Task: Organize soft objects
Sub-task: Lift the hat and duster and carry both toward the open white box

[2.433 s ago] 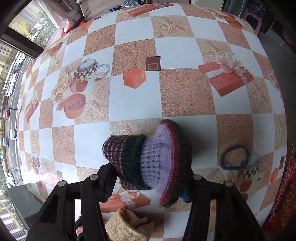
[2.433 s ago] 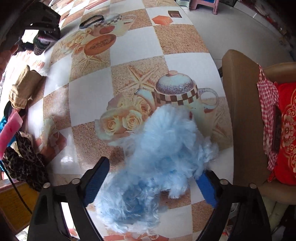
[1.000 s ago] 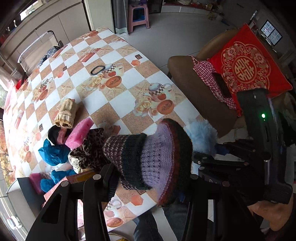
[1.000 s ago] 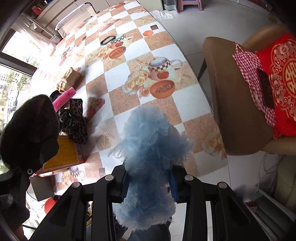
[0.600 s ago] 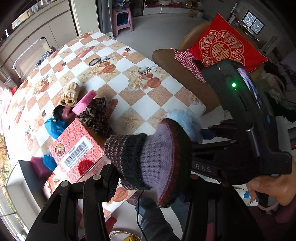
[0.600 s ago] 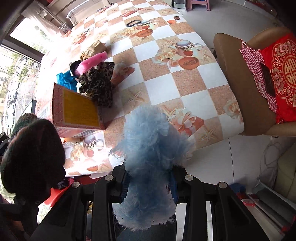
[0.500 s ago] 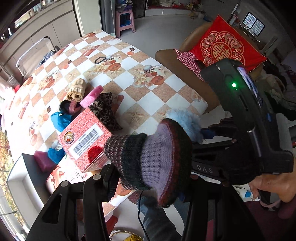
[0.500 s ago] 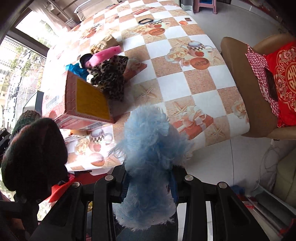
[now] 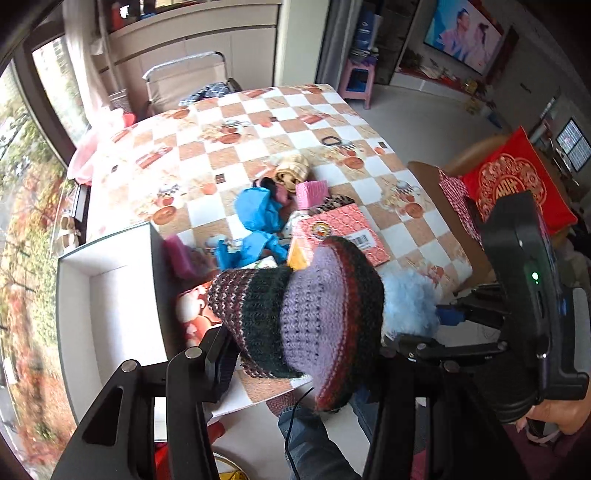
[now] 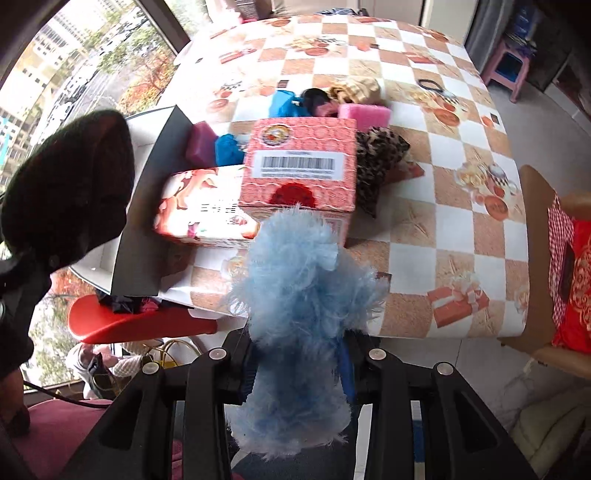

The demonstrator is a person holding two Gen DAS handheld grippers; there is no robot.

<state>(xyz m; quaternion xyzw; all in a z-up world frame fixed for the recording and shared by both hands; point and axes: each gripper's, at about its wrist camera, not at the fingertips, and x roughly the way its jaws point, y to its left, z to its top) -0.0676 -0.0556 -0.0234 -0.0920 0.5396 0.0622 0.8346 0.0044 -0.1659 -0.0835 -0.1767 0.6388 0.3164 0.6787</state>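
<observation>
Left gripper (image 9: 295, 354) clamps a knitted purple sock (image 9: 299, 317), carried above the table's near edge beside the open white box (image 9: 110, 280).

Right gripper (image 10: 297, 365) pinches a fluffy blue sock (image 10: 295, 306); likely next: swing both over that box (image 10: 147, 122) and release.

Home living room, wall television (image 9: 463, 35), checked tablecloth (image 9: 258, 122), red cushion (image 9: 513, 188) (armchair), city-view window (image 10: 74, 74)
</observation>
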